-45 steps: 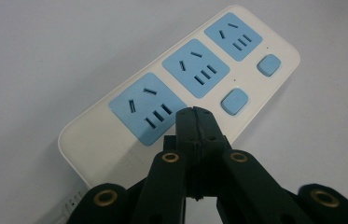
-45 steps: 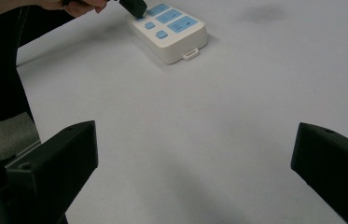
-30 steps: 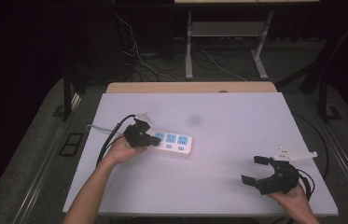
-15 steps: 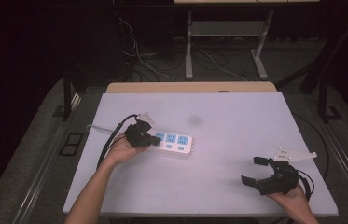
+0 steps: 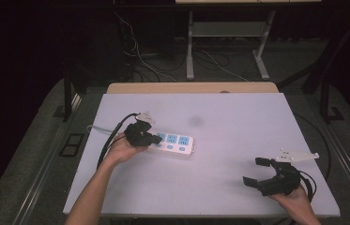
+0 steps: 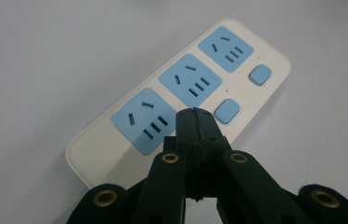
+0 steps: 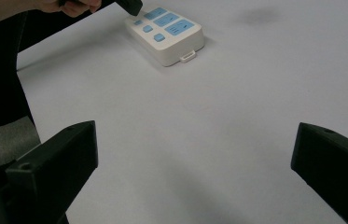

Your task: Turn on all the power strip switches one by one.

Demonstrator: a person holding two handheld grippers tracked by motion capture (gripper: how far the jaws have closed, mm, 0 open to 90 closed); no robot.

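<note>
A white power strip (image 5: pixel 175 143) with three blue sockets and blue buttons lies left of the table's middle; it also shows up close (image 6: pixel 181 95) and from afar (image 7: pixel 166 35). My left gripper (image 5: pixel 154 139) is shut with nothing between its jaws, its joined tips (image 6: pixel 195 114) hovering over the strip's near edge, between the first socket and a blue button (image 6: pixel 226 110). My right gripper (image 5: pixel 256 171) rests open near the table's front right corner, far from the strip, with bare table between its jaws (image 7: pixel 195 154).
The white table (image 5: pixel 238 117) has open surface across its middle and back. A faint dark smudge (image 5: pixel 194 121) marks it behind the strip. The strip's cable (image 5: pixel 98 127) runs off to the left. Cables and a metal stand (image 5: pixel 224 33) sit on the floor beyond.
The left gripper has shifted slightly over the strip's left end. The right gripper stays put.
</note>
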